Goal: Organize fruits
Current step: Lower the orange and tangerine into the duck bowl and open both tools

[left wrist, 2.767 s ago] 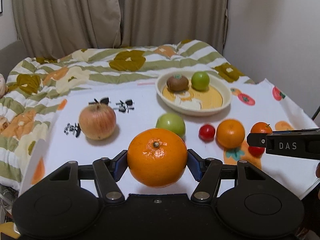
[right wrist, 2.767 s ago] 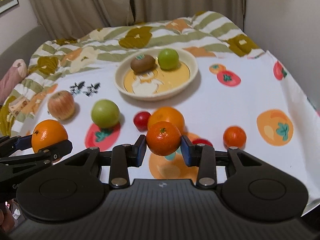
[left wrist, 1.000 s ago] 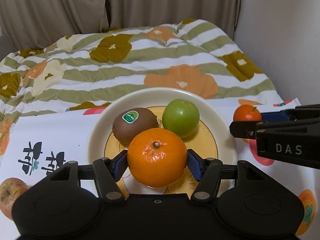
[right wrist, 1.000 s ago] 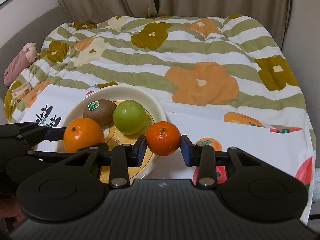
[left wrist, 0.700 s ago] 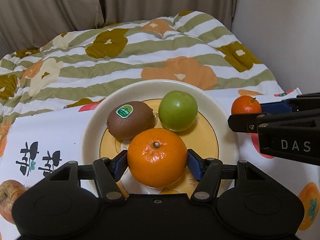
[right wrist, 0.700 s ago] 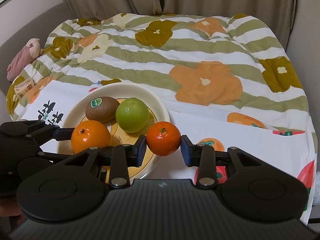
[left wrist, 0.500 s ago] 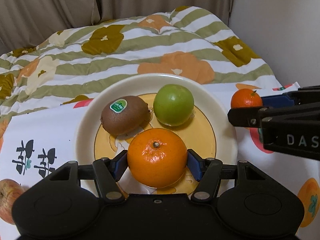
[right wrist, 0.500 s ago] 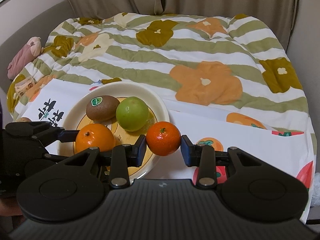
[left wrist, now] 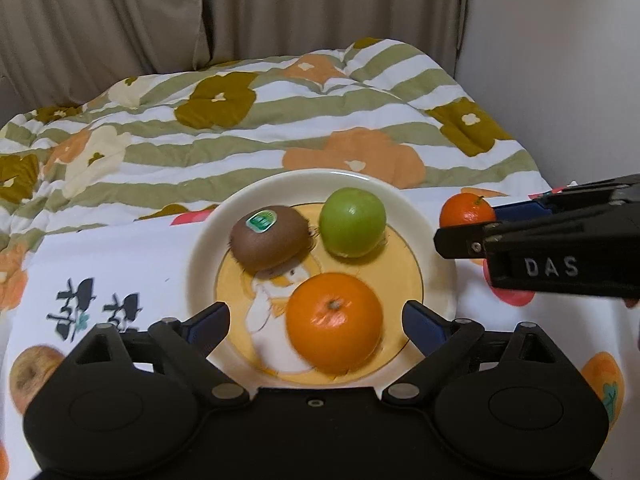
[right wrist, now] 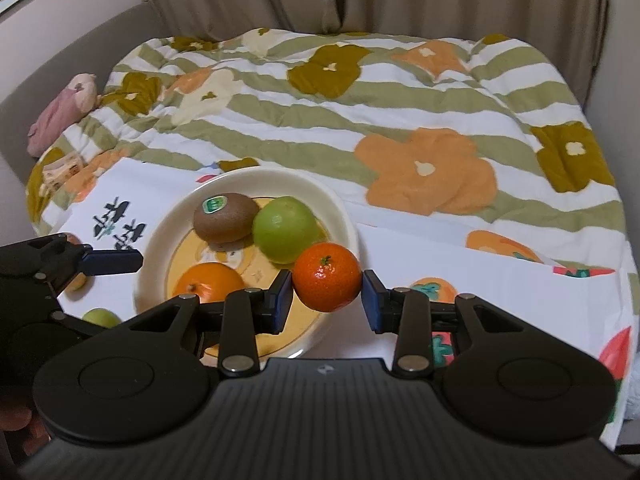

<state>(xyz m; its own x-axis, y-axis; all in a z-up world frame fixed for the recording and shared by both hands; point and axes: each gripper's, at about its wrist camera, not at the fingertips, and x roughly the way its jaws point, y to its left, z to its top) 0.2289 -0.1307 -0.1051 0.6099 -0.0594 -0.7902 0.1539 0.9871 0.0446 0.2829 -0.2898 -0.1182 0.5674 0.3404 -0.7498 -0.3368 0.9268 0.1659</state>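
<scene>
A cream plate with a yellow centre holds a kiwi, a green apple and a large orange. My left gripper is over the plate's near side, its jaws opening wide, and the large orange lies between them with a gap on each side. In the right wrist view the plate shows the kiwi, the green apple and the large orange. My right gripper is shut on a small mandarin at the plate's right rim.
A white fruit-printed cloth lies on a striped floral quilt. A reddish apple sits at the left, another green fruit near the plate. A pink plush toy lies far left; curtains and a wall stand behind.
My left gripper's jaws have opened and let go of the large orange, which now rests on the plate. The right gripper still holds the mandarin in the same place.
</scene>
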